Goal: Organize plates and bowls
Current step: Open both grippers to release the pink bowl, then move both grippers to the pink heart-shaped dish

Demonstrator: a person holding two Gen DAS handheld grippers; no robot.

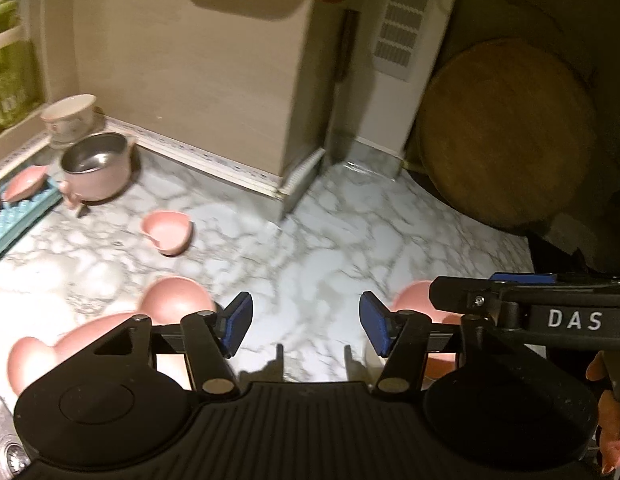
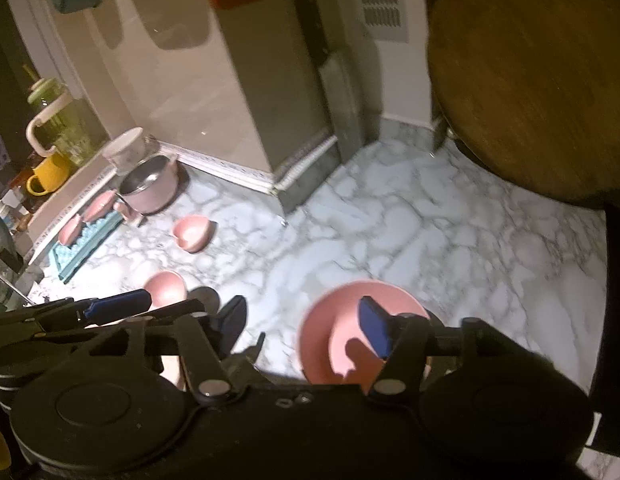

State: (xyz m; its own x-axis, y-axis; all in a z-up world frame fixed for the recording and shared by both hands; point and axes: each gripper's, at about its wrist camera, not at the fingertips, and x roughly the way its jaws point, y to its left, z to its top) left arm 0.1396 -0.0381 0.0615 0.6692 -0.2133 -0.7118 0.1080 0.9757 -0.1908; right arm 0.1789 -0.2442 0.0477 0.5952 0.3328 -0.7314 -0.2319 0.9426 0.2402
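Both grippers are held above a marble counter (image 1: 310, 248), jaws parted and empty. A pink plate (image 2: 333, 320) lies under the right gripper (image 2: 306, 328); the left gripper (image 1: 306, 326) is flanked by pink dishes (image 1: 110, 332) (blurred), a heart-shaped bowl (image 1: 168, 232) farther back.

Ahead and right — a round wooden cutting board (image 1: 505, 136); far ahead-left, a yellow ceramic mug (image 2: 46, 176) — beside a green glass jar (image 2: 64, 120).
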